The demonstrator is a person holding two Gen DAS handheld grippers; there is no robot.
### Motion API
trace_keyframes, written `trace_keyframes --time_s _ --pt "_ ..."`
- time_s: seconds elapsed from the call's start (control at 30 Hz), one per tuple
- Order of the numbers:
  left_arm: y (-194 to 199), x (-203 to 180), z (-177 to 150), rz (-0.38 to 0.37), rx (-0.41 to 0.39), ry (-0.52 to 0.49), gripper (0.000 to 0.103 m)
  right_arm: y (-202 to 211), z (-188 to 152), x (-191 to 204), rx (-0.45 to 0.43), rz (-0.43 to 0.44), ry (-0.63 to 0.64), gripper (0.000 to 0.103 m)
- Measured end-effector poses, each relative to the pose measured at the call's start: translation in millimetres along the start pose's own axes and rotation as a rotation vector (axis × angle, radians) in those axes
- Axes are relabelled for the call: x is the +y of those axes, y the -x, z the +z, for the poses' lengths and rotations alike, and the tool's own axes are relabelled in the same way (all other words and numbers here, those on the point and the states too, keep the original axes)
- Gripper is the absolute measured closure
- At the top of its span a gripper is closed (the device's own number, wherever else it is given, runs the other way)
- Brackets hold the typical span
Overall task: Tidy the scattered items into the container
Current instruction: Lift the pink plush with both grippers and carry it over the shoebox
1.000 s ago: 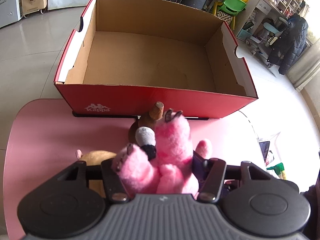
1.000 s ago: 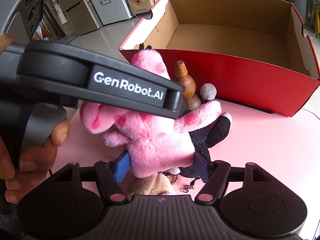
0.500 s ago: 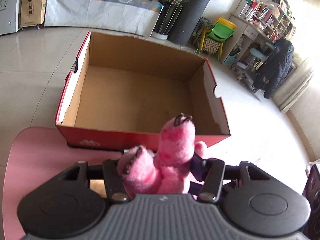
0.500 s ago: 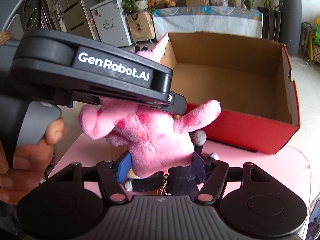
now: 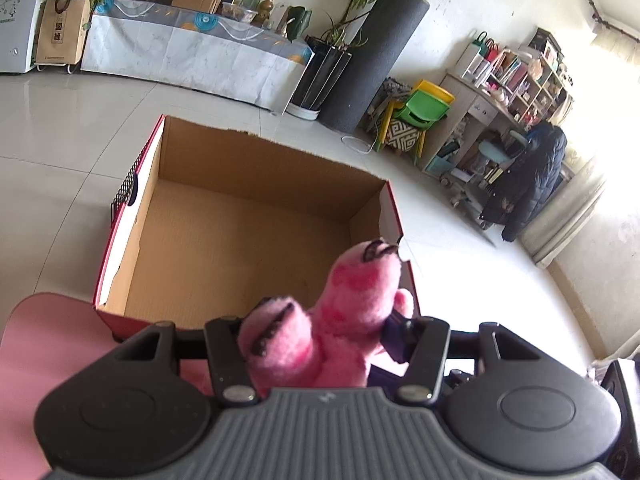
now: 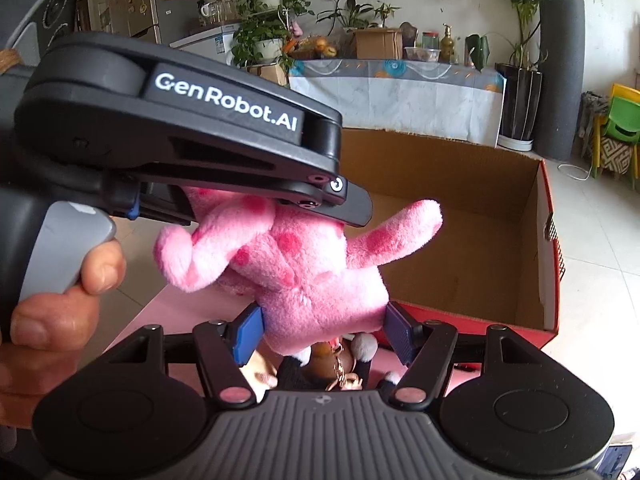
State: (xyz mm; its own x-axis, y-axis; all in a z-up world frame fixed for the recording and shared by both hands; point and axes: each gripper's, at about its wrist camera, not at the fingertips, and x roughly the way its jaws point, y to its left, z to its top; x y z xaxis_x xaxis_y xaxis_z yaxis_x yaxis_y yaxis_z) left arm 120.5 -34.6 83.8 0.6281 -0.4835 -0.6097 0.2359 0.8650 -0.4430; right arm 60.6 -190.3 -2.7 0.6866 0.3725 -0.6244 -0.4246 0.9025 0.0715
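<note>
A pink plush toy (image 5: 340,320) is held up off the pink table (image 5: 40,340) by both grippers at once. My left gripper (image 5: 320,344) is shut on its legs, which stick up between the fingers. My right gripper (image 6: 324,332) is shut on its body (image 6: 320,280), blue pads pressing both sides. The left gripper's black body (image 6: 180,140), gripped by a person's hand (image 6: 60,312), crosses the right wrist view above the toy. The open red cardboard box (image 5: 256,152) lies just beyond the toy, its brown inside bare. Its far right wall (image 6: 532,240) shows in the right wrist view.
Under the raised toy, a black-and-white plush (image 6: 364,350) and a brown item (image 6: 324,360) lie on the table. Beyond the box are tiled floor, a cloth-covered bench (image 5: 192,60), a dark pillar (image 5: 372,60), small chairs (image 5: 416,116) and shelves (image 5: 516,88).
Both grippers have risen together with the pink plush, lifting it clear of the table. The other toys stayed below, and the box now sits lower and farther in both views.
</note>
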Motion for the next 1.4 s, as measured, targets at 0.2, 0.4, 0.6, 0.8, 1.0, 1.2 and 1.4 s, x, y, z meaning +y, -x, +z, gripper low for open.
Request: trace_keyframes --time_s 0.2,0.4,0.6,0.8,1.0,1.2,1.4 --pt "-1.3 4.3 15.4 -0.006 -0.035 0.037 0.050 -5.0 17.9 3.8 -0.029 -0.018 0.009 0.038" --pt "-0.7 7.4 33.0 -0.035 -0.074 0.058 0.050 -6.0 31.5 2.3 -0.077 -0.034 0.014 0.040" --pt "-11.2 10.8 41.4 -0.045 -0.069 0.080 0.051 -17.6 41.0 -2.3 -0.085 -0.024 -0.046 0.056" --pt "-20.1 26.1 46.3 -0.047 -0.050 0.127 0.051 -32.6 43.7 -0.5 -0.055 -0.017 -0.054 0.056" --pt "-21.2 37.6 52.2 -0.066 -0.055 0.154 0.052 -40.6 48.9 -4.1 -0.078 -0.019 -0.068 0.056" --pt "-13.0 40.3 67.7 -0.098 -0.111 0.150 0.052 -37.6 61.8 -6.8 -0.149 -0.031 -0.069 0.056" --pt "-8.5 37.3 81.0 -0.102 -0.157 0.128 0.051 -37.8 75.4 -7.8 -0.201 -0.032 -0.089 0.056"
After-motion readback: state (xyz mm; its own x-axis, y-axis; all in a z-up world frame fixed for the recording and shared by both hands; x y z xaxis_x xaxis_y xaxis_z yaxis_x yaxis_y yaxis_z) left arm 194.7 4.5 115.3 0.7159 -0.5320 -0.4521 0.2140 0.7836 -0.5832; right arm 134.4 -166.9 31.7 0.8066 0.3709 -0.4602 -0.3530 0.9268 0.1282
